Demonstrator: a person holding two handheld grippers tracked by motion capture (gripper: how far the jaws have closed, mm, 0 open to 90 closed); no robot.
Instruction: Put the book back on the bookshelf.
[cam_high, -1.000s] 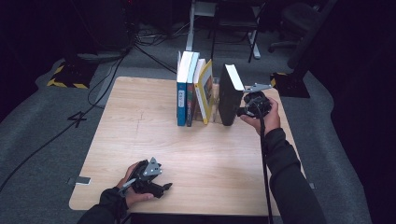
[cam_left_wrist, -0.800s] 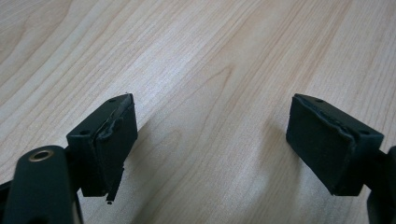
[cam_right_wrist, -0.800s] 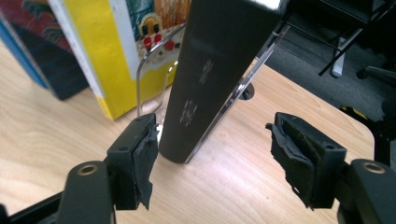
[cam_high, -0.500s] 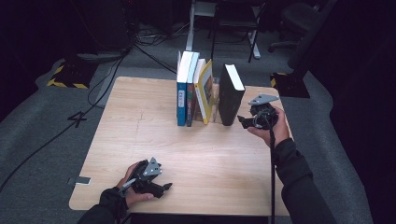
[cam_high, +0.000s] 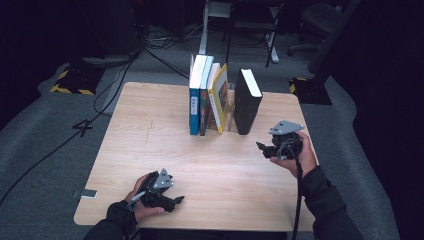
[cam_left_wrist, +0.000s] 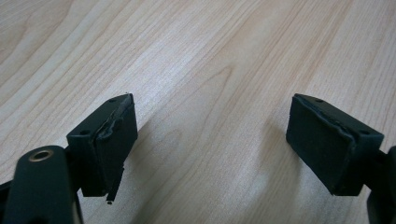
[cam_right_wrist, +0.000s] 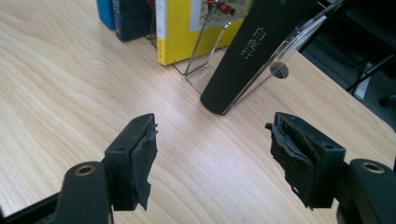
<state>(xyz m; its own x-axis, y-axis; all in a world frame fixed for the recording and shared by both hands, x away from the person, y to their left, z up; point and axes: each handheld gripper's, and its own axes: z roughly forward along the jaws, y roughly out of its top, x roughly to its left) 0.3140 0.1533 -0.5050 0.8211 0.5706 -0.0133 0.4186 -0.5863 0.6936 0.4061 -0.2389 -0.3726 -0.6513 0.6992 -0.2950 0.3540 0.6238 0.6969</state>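
We hold the right gripper (cam_high: 265, 148) over the table (cam_high: 150, 150) with its jaws wide apart and nothing between the pads (cam_right_wrist: 140, 161). The black book (cam_high: 247, 102) stands ahead of those fingertips, just past the gap between them, leaning on a clear acrylic stand (cam_right_wrist: 275, 51); beyond the left-hand pad in the right gripper view stand the yellow book (cam_right_wrist: 187, 28) and the darker volumes beside it. In the high view the row reads blue book (cam_high: 194, 100), dark book (cam_high: 204, 97), yellow book, then the black one at the far end of the row, apart from the rest.

The step in hand seems to be a retreat from the black book, now set in place. To do it well, we should draw the open fingers straight back so neither pad brushes the spine, and check that the book rests firmly against the stand before leaving it.

The left gripper (cam_high: 170, 200) lies near the table's near edge, jaws spread, with bare wood between its pads (cam_left_wrist: 112, 140).

Against the earlier frames, the right gripper has come away from the black book's side, towards us and lower, and its jaws gape much as they did. The left gripper has not shifted, nor have the books.
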